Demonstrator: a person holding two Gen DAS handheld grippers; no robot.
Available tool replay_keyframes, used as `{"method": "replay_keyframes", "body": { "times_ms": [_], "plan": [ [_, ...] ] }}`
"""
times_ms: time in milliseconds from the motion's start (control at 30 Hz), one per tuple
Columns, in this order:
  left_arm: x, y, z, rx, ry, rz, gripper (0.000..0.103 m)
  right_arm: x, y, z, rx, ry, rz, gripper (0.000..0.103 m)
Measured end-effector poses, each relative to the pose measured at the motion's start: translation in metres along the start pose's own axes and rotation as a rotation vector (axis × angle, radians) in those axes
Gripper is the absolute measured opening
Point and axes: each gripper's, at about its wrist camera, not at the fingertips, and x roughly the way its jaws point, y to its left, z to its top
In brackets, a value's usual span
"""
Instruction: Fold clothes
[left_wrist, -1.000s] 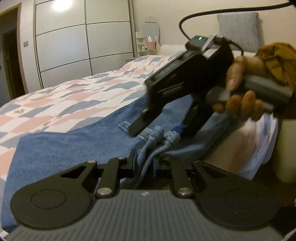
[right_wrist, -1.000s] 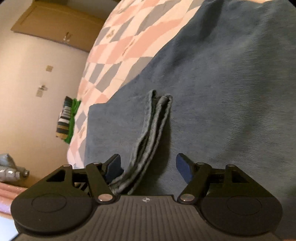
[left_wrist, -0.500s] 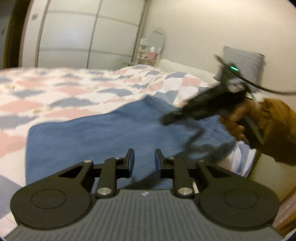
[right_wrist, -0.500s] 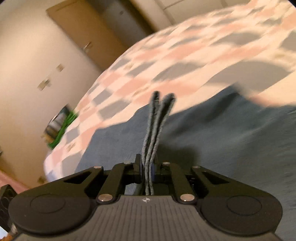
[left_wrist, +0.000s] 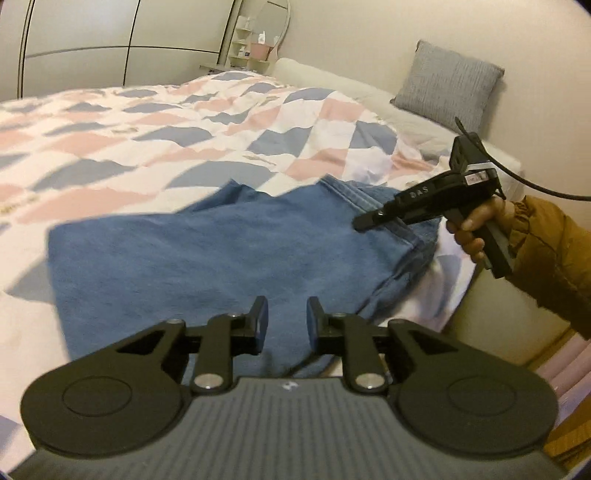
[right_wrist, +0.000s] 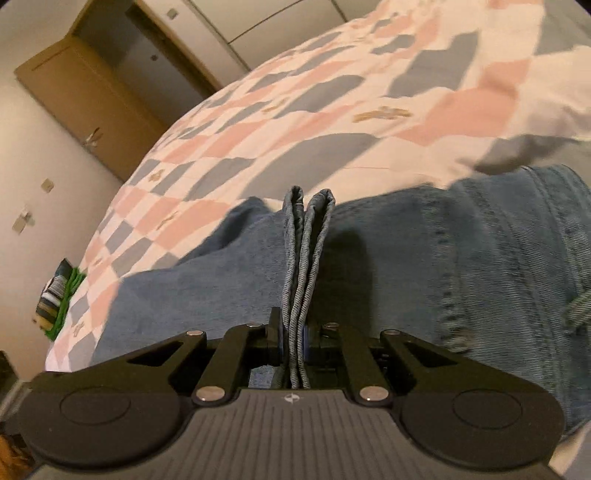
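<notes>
In the right wrist view, the right gripper (right_wrist: 293, 338) is clamped on a doubled band of denim (right_wrist: 304, 266) that stands up between its jaws and runs forward from them, its folded end showing two rolled edges side by side. The jaws have just been closing and now pinch that band firmly. Below and beyond it the jeans (right_wrist: 424, 266) lie spread on the bed, with stitched seams running along the right-hand part of the cloth. In the left wrist view, the left gripper (left_wrist: 284, 325) hovers just above the near edge of the same jeans (left_wrist: 207, 258); its jaws stand a narrow gap apart with nothing caught between them, only the blue cloth seen beneath. The jeans lie flat as a broad blue shape near the bed's near right corner, their right edge bunched close to the mattress side. Over that bunched edge the right gripper appears from the side, held by a hand (left_wrist: 476, 229) in a mustard-coloured sleeve (left_wrist: 554, 258), a black cable trailing from its top. Farther back the patchwork quilt (left_wrist: 166, 122) in pink, grey-blue and white covers the rest of the bed. A grey pillow (left_wrist: 447, 88) leans against the wall at the head, and white wardrobe doors (left_wrist: 110, 40) stand across the room.
</notes>
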Motion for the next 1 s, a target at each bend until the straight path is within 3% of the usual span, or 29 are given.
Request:
{"method": "replay_keyframes", "body": {
  "times_ms": [67, 267, 433, 833, 1000],
  "plan": [
    [-0.004, 0.003, 0.000, 0.036, 0.031, 0.030, 0.018, 0.003, -0.005, 0.000, 0.010, 0.005, -0.001, 0.009],
    [0.018, 0.013, -0.015, 0.276, 0.208, 0.134, 0.018, -0.003, -0.010, 0.004, 0.003, 0.001, -0.017, 0.008],
    [0.032, 0.006, -0.014, 0.403, 0.245, 0.144, 0.021, 0.002, -0.015, 0.000, 0.024, 0.015, -0.038, 0.008],
    [0.021, 0.011, -0.008, 0.437, 0.213, 0.174, 0.023, -0.011, -0.004, 0.004, -0.023, -0.015, -0.075, 0.008],
    [0.019, 0.016, -0.002, 0.417, 0.184, 0.103, 0.023, -0.036, -0.021, 0.012, -0.028, -0.061, -0.123, 0.009]
  ]
}}
